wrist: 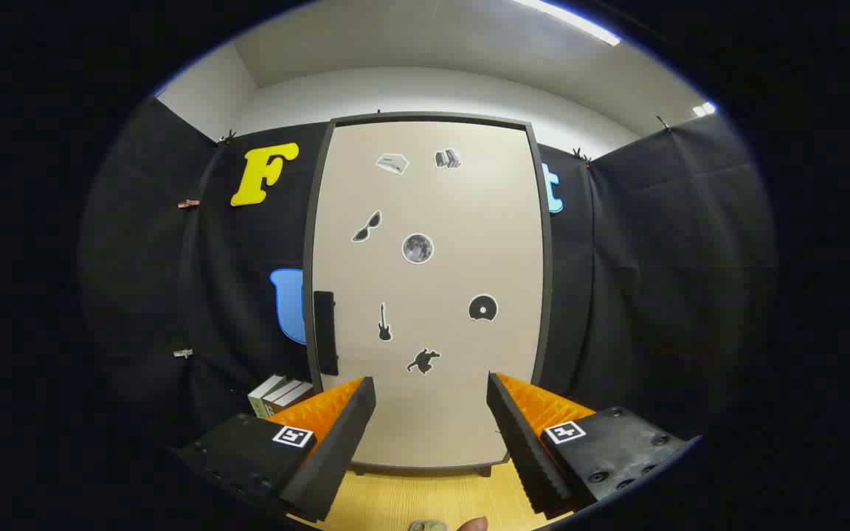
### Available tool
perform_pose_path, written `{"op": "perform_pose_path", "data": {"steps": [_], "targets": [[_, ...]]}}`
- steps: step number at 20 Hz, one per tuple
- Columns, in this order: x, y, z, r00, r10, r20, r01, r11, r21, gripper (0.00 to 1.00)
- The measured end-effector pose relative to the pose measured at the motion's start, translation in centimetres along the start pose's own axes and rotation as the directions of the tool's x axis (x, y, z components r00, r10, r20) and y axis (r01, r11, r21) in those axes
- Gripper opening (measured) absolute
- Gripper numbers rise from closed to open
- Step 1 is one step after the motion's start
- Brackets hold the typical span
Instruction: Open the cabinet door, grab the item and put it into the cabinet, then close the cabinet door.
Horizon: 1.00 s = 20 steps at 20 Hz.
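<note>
Gripper: my gripper is spread wide and holds nothing — both fingers point straight at the cabinet.
Item: a small thing lies on the table just under and between my fingers, with a fingertip beside it; too little of it is visible to name it.
Table: pale wood, running up to the cabinet's foot.
Door: the door is shut, upright, dead ahead.
Handle: the dark handle stands vertical on the door's left edge, ahead and left of my left finger — I judge the pull starts there.
Books: books stand left of the cabinet.
Room: black cloth walls, white ceiling.
</note>
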<state>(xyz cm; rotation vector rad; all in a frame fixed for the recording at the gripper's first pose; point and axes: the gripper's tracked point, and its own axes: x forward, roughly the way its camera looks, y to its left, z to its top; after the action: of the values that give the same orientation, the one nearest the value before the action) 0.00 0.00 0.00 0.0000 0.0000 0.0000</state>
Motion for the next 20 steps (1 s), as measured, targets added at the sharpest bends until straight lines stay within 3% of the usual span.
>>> {"op": "perform_pose_path", "data": {"steps": [20], "targets": [[0.24, 0.84, -0.10, 1.000, 0.005, -0.002, -0.005, 1.000, 0.000, 0.97]]}}
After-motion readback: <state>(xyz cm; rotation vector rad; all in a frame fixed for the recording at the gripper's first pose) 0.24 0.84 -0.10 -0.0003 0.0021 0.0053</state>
